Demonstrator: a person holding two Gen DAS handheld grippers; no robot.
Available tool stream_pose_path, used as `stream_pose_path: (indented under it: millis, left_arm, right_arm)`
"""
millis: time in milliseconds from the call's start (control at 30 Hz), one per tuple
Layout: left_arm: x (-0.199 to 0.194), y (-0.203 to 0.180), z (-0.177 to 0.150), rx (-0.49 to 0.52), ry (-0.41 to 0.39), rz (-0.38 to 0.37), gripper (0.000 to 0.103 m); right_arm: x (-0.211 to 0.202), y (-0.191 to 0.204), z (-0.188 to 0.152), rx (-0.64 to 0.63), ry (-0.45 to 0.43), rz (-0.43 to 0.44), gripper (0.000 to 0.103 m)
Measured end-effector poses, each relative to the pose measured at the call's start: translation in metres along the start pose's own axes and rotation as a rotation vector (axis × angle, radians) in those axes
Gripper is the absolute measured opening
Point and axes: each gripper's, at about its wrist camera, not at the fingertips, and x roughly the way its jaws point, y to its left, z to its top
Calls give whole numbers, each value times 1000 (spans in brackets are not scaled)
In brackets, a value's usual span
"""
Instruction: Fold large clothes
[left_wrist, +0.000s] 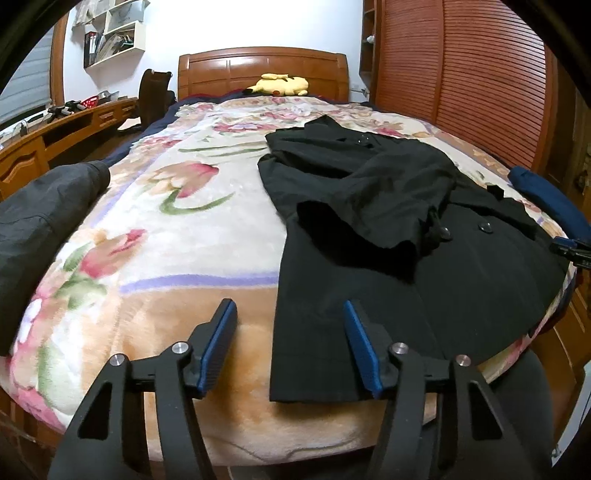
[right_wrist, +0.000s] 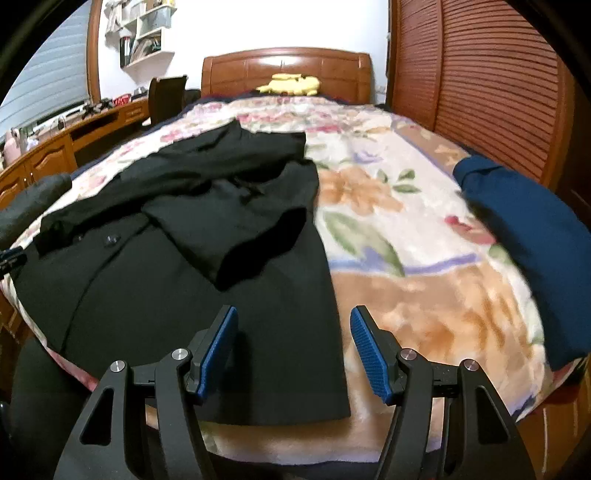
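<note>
One wide bed (left_wrist: 155, 325) fills both views, spread with a floral blanket (right_wrist: 424, 258) in cream, pink, green and tan; a wooden headboard (left_wrist: 262, 70) closes its far end, with a slatted wooden wardrobe (left_wrist: 461, 81) along one side and a long wooden desk (left_wrist: 55, 133) along the other. On the blanket lies the black coat (left_wrist: 388, 229), by far the biggest garment; its body is spread flat with the hem at the near edge of the bed, both sleeves are folded in across the chest, and dark buttons show down the front. A dark blue garment (right_wrist: 535, 251) sits bunched on the blanket toward the wardrobe side, apart from the coat; a dark grey garment (left_wrist: 40, 221) lies heaped on the desk side. A yellow plush toy (left_wrist: 280, 85) rests against the headboard.

The left gripper (left_wrist: 291, 332) hovers over the near hem, its jaws parted wide with nothing clamped; the coat's left hem corner lies below the gap, and the blue pads do not press on the cloth. The right gripper (right_wrist: 293, 339) likewise stands wide and empty above the coat's right hem corner; the edge of the cloth runs down between its pads, untouched.
</note>
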Motion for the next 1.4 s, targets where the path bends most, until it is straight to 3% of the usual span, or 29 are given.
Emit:
stream_pose_path:
  millis: [200, 400, 467, 500, 533, 567, 733, 1400]
  left_arm:
    - [-1, -1, -6, -7, -11, -7, 56]
    - [-6, -9, -11, 10, -13, -40, 28]
    - [-9, -12, -11, 16, -14, -54, 10]
    - [-12, -14, -10, 19, -21, -56, 8]
    - [-15, -15, -9, 21, -27, -54, 6]
    - [-20, -17, -7, 23, -42, -54, 6]
    - [-52, -19, -1, 9, -134, -69, 5]
    - [-155, -12, 44, 34, -362, -60, 5]
  right_arm:
    - [7, -2, -3, -7, 32, 10, 65]
    - [4, -1, -5, -13, 40, 36, 61]
    - [4, -1, -6, -10, 42, 58, 50]
    - [5, 0, -6, -4, 45, 81, 45]
    - [5, -1, -7, 1, 47, 106, 33]
    - [5, -1, -7, 3, 49, 135, 22]
    - [1, 0, -4, -5, 23, 158, 10]
    - [-115, 0, 19, -25, -300, 212, 8]
